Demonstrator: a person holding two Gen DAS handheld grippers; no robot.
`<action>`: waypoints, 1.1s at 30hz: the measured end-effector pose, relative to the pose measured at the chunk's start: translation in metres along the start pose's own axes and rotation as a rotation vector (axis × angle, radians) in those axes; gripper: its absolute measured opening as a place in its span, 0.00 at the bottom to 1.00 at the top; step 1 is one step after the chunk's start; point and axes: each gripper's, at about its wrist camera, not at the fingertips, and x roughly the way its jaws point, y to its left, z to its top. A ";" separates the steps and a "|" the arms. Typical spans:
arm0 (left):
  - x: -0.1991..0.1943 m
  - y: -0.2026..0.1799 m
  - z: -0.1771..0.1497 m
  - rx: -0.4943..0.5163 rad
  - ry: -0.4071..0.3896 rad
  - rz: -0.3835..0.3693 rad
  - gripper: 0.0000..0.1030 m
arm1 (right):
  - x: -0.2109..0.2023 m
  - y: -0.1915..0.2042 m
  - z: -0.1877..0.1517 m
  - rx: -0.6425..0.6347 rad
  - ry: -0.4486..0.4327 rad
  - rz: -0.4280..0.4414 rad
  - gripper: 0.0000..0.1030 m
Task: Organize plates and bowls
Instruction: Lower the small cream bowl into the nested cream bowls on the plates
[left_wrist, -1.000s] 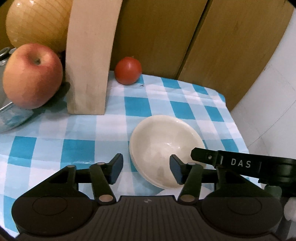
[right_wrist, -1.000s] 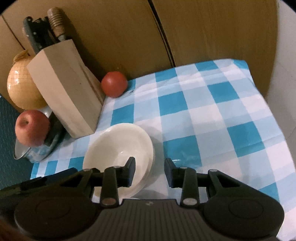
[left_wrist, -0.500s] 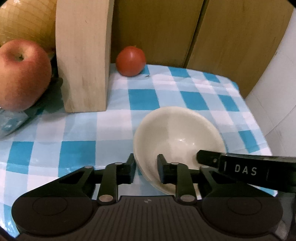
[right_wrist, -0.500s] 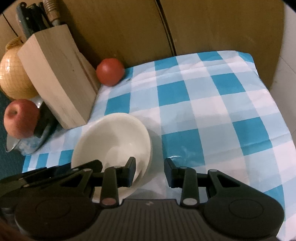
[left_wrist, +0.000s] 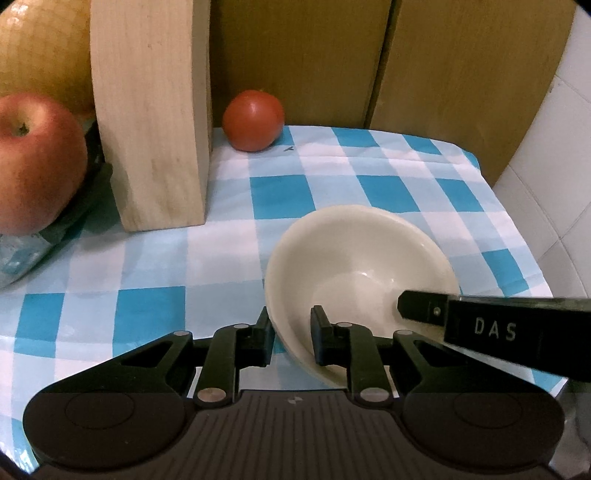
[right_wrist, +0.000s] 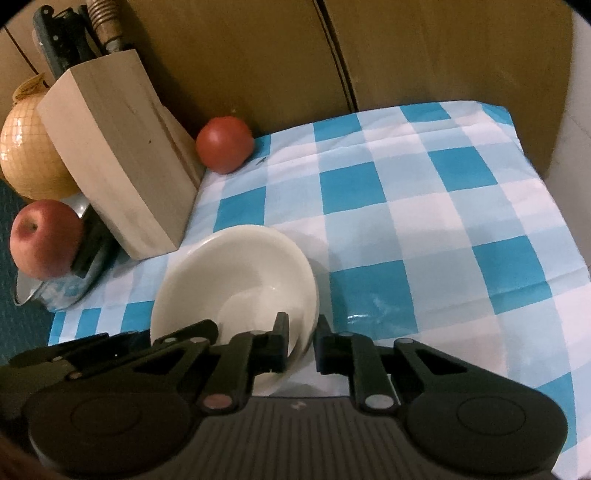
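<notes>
left gripper (left_wrist: 290, 334): fingers clamp bowl (left_wrist: 354, 266) rim | right gripper (right_wrist: 300, 341): seemingly likewise

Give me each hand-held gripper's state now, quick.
Left hand-held gripper: shut on the bowl, one finger inside its near rim, one outside.
Right hand-held gripper: shut on the bowl's opposite rim, gripped the same way.

Glossy ceramic bowl (left_wrist: 354, 266), matt wooden block (left_wrist: 155, 122)
</notes>
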 end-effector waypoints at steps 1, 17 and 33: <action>0.000 0.000 0.000 0.000 0.001 -0.001 0.26 | -0.001 0.000 0.000 0.000 -0.004 -0.002 0.09; -0.026 -0.003 0.002 0.015 -0.058 -0.010 0.27 | -0.021 0.004 0.001 -0.007 -0.038 0.009 0.09; -0.075 -0.009 -0.014 0.033 -0.103 -0.034 0.31 | -0.060 0.016 -0.016 -0.045 -0.074 0.019 0.09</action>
